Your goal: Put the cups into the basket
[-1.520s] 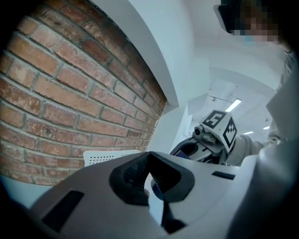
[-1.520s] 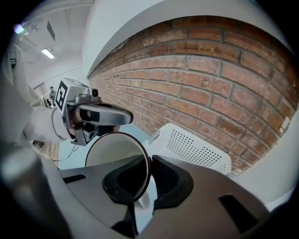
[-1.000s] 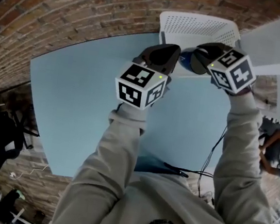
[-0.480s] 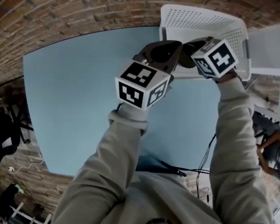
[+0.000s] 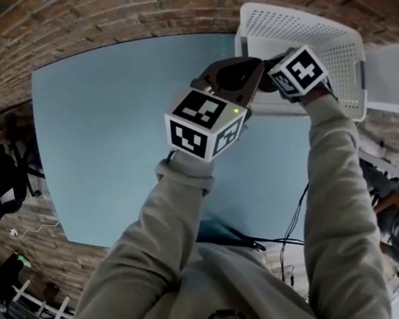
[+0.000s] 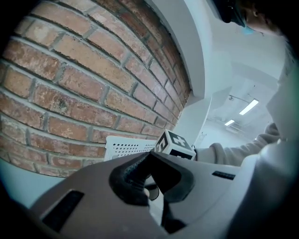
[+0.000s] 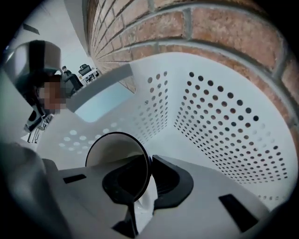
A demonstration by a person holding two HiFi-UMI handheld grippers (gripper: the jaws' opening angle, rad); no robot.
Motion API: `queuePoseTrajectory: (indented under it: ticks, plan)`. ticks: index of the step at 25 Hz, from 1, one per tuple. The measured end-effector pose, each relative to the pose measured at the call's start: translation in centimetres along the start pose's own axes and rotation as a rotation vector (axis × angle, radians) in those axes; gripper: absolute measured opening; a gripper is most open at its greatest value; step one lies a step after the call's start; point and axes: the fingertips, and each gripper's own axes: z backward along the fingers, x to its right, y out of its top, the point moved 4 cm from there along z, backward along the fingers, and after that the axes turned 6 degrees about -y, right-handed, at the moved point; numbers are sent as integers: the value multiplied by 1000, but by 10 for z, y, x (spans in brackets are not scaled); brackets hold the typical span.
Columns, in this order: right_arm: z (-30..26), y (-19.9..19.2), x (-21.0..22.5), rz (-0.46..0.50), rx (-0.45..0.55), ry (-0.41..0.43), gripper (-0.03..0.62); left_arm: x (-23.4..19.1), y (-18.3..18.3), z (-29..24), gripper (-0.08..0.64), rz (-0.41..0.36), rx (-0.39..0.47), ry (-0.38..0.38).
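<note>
Cup [image 7: 113, 150] inside white basket [image 7: 224, 140] on blue table [image 5: 113, 142], brick wall [image 5: 96, 6] behind.

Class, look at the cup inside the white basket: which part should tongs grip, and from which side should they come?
Grip the cup by its wall at the rim, coming from its open mouth, one jaw inside and one outside. The mouth looks wide and the rim is exposed, and the right tongs pinch it this way in the basket.
</note>
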Motion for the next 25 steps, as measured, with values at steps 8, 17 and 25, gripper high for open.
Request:
queuePoseTrajectory:
  ticks: [8, 17, 25]
  plan:
    - [-38, -15, 7, 5, -75, 14, 41, -10, -3, 9, -3, 10, 6, 16]
    - [-56, -25, 7, -8, -88, 32, 41, -8, -10, 4, -3, 19, -3, 7]
    - [-64, -29, 12, -13, -89, 7, 41, -6, -12, 4, -3, 23, -4, 2]
